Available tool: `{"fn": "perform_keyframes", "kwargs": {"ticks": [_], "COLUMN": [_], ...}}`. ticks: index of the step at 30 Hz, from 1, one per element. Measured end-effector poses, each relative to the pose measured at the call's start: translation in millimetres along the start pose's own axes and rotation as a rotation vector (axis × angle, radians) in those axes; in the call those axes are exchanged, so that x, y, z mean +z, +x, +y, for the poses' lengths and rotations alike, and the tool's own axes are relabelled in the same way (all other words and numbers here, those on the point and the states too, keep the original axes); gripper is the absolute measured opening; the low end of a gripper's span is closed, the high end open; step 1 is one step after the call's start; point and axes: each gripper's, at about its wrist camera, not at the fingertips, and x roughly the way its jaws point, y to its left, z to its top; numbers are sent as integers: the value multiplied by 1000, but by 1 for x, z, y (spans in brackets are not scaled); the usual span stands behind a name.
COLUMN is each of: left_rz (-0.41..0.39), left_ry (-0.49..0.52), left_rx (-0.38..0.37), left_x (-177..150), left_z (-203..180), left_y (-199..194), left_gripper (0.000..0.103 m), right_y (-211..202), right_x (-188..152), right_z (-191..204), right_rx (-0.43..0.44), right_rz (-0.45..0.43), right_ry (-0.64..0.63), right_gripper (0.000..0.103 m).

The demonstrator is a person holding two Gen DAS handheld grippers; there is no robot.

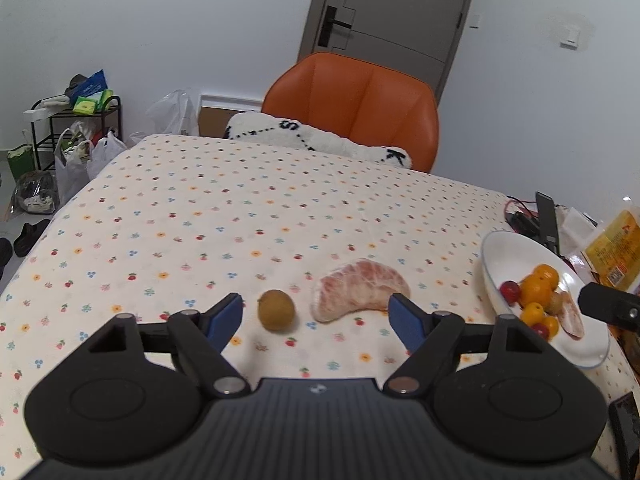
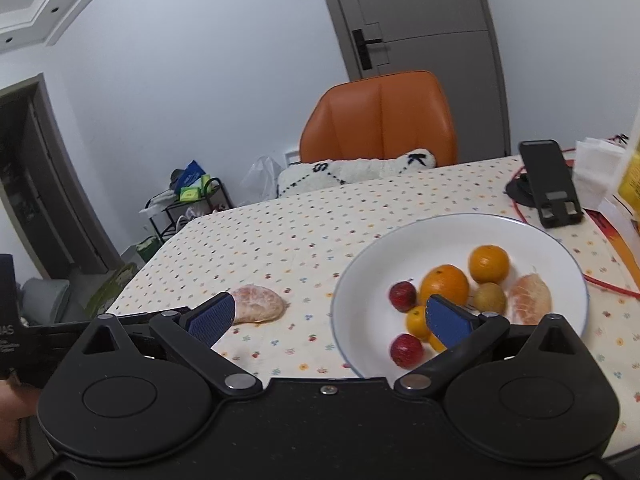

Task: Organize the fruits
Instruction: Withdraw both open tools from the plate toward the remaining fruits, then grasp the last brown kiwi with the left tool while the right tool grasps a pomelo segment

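While both grippers, left gripper (image 1: pixel 316 316) and right gripper (image 2: pixel 330 316), are hovering with fingers apart, the round white blue-rimmed plate (image 2: pixel 400 240) near the table's right edge is holding oranges (image 2: pixel 445 285), red fruits (image 2: pixel 403 295) and a peeled pomelo wedge (image 2: pixel 529 299).

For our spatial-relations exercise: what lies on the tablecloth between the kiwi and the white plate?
In the left wrist view, a peeled pomelo segment lies between the kiwi and the white plate.

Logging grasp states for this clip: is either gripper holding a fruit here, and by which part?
Nothing is held. The left gripper is open over the kiwi and pomelo segment on the tablecloth; the right gripper is open near the plate.
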Motion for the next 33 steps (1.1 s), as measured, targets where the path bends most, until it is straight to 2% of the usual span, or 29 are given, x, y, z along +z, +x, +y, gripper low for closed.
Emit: {"fn": "perform_keyframes", "kwargs": {"ticks": [3,11,14,16,17,33], "left_rz": [14,21,51,48,51,10], "left_ry": [-11,-22,-34,-31,-39,-83], "left_rx": [8,33,46,60,56,43], "left_x": [-1,-2,-4,-5,-4,10], "left_z": [5,13,17,18,20,55], "left_y": [6,19,28,29,28,0], "left_gripper": [62,55,40,25,23,23], "right_y": [4,15,20,23,25,72], "right_x": [1,4,5,5,5,1], "right_z": [5,17,23,27,30,73], "right_rx": [10,28,33,39,42,105], "right_rz": [4,19,28,33,36,99], "right_ry": [-4,-20,-26,-33,-36,-82], "right_gripper": [103,103,103,103,103,102]}}
